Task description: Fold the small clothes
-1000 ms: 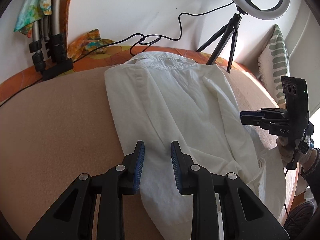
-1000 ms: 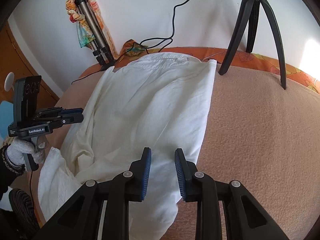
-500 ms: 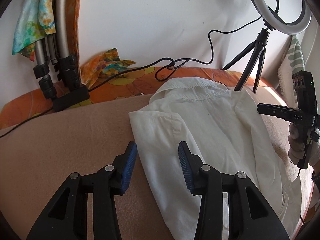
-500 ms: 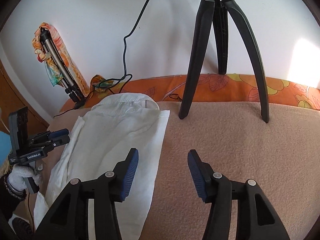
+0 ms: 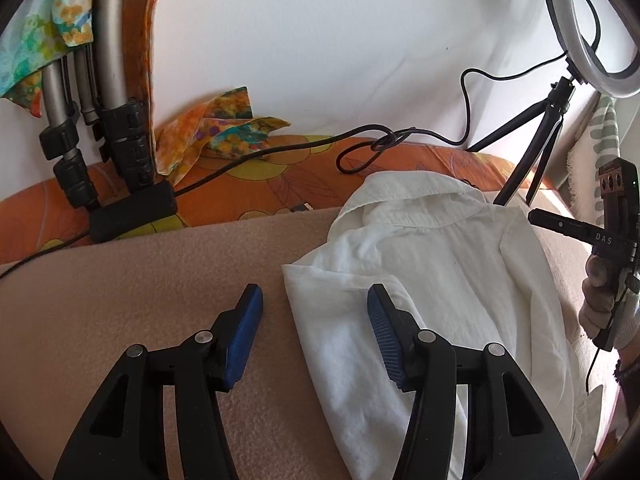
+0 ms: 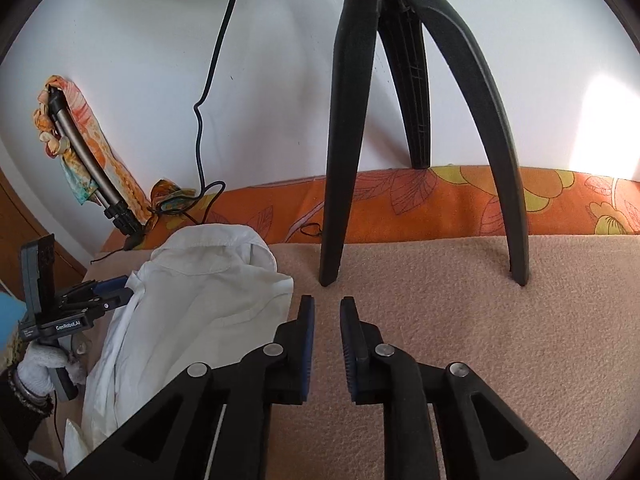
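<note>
shirt: a white collared shirt (image 5: 440, 264) lies flat on the tan blanket (image 5: 120, 312), collar toward the wall, its long sides folded in toward the middle so it forms a narrow strip; in the right wrist view it sits at the left (image 6: 192, 312), its lower part hanging off the near edge of the bed
left gripper: the left gripper (image 5: 316, 332) points down at the shirt's left folded edge; its jaws are opening, one blue pad over bare blanket, the other over the cloth, and the edge of the shirt lies between them without being pinched
right gripper: the right gripper (image 6: 327, 340) hovers over bare blanket just to the right of the shirt; its jaws are closing with a narrow gap left, nothing but blanket between them
hands: each gripper shows in the other's view, held by a hand in a white knit glove (image 6: 38, 364); the right gripper's handle appears at the far right edge (image 5: 612, 240)
tripod: a black tripod (image 6: 404, 120) stands on the blanket just beyond the right gripper, carrying a ring light (image 5: 588, 28)
bedding: an orange floral sheet (image 6: 440, 204) runs along the white wall behind the blanket
other things: a black cable (image 5: 280, 152) trails over the sheet; a folded tripod wrapped in a colourful scarf (image 6: 80, 148) leans against the wall; a pillow with green stripes (image 5: 600, 152) sits at the right edge
</note>
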Available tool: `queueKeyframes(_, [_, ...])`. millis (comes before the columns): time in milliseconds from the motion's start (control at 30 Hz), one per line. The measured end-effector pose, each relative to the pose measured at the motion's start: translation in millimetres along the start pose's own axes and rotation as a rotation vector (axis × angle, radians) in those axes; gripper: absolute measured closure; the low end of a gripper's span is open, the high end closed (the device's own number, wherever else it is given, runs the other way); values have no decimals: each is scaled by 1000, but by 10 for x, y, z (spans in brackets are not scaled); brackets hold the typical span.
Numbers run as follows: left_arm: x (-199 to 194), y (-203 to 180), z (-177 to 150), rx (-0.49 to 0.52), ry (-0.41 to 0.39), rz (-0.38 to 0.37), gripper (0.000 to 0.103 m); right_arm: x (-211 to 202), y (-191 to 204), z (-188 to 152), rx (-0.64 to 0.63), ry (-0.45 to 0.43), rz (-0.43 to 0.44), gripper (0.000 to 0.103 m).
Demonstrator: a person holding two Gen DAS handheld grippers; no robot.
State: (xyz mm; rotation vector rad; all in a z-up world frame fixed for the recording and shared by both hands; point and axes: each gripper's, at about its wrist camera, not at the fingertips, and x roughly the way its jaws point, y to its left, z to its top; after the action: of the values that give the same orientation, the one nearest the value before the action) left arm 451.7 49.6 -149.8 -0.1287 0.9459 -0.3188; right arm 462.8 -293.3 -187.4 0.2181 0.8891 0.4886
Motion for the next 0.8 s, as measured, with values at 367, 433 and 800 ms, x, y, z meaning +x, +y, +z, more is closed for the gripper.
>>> queueKeyframes(367, [117,86,120,-73,5,-108,89,316,128,26,-38,98,60,78])
queueKeyframes(433, [147,127,119,-97,2,-129,97,379,167,18,-56,119,63,95])
queueKeyframes(800, [-233,0,136,-83,-75,-174,99,-74,390,129,-133,38,68,103])
